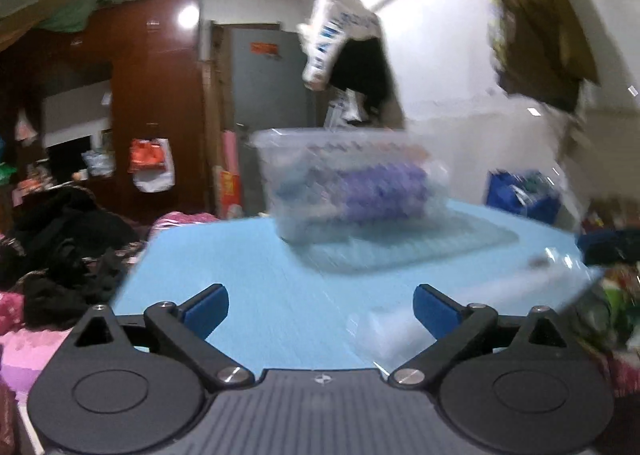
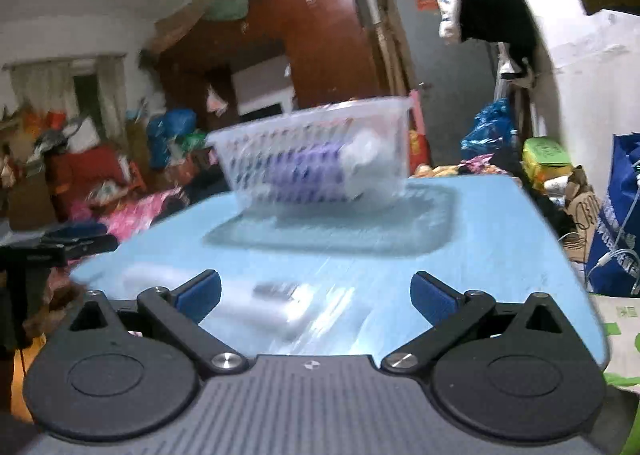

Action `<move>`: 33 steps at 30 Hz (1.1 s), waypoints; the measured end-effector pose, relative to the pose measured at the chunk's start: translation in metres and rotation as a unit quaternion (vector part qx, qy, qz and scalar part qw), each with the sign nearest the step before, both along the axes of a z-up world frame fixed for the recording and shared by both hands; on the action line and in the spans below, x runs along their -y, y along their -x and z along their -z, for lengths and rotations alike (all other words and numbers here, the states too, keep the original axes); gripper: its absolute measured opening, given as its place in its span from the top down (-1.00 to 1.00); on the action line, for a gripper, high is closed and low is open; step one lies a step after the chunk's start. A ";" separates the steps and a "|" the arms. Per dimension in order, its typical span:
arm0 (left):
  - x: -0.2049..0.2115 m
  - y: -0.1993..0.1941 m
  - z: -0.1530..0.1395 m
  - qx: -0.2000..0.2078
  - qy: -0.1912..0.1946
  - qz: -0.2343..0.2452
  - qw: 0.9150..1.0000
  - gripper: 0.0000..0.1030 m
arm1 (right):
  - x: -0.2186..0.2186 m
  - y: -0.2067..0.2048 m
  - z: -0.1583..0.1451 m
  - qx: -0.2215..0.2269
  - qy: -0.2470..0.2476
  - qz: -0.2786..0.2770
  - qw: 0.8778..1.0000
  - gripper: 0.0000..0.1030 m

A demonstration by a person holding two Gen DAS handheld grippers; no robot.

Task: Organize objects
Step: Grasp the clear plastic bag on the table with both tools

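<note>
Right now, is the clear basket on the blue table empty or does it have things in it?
Not empty. Through the clear basket's slotted wall a purple item and something white show; blur hides what they are.

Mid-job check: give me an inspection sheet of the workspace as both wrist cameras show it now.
Surface: light blue tabletop, blurred by motion.
Job's things: clear slotted basket standing on a clear tray, holding a purple item; blurred white item lying on the near tabletop.
Clutter: nothing else seen on the surface.
Grippers: left tongs open, empty; right tongs open, empty.
Cables: white cord on blue bag.
Surroundings: brown wardrobe, piled clothes, bags.
</note>
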State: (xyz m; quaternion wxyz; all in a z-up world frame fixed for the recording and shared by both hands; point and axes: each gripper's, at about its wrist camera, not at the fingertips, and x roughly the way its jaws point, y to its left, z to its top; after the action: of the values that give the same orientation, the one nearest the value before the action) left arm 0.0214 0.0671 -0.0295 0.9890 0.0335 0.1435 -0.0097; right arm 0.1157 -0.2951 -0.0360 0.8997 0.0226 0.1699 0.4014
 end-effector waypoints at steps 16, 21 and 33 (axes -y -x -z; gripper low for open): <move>0.029 0.000 0.034 0.004 -0.003 0.059 0.998 -0.25 | -0.022 0.016 0.022 0.064 0.056 -0.017 0.996 -0.10; 0.032 0.002 0.036 0.010 -0.007 0.057 0.998 0.08 | -0.023 0.018 0.023 0.067 0.055 -0.027 0.996 0.15; 0.037 0.004 0.032 0.020 -0.010 0.059 0.998 0.52 | -0.024 0.021 0.021 0.064 0.052 -0.045 0.996 0.62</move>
State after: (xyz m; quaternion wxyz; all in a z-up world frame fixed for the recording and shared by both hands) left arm 0.0169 0.0302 -0.0614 0.9890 0.0520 0.1219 -0.0661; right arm 0.0944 -0.2707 -0.0572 0.8898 -0.0580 0.1334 0.4325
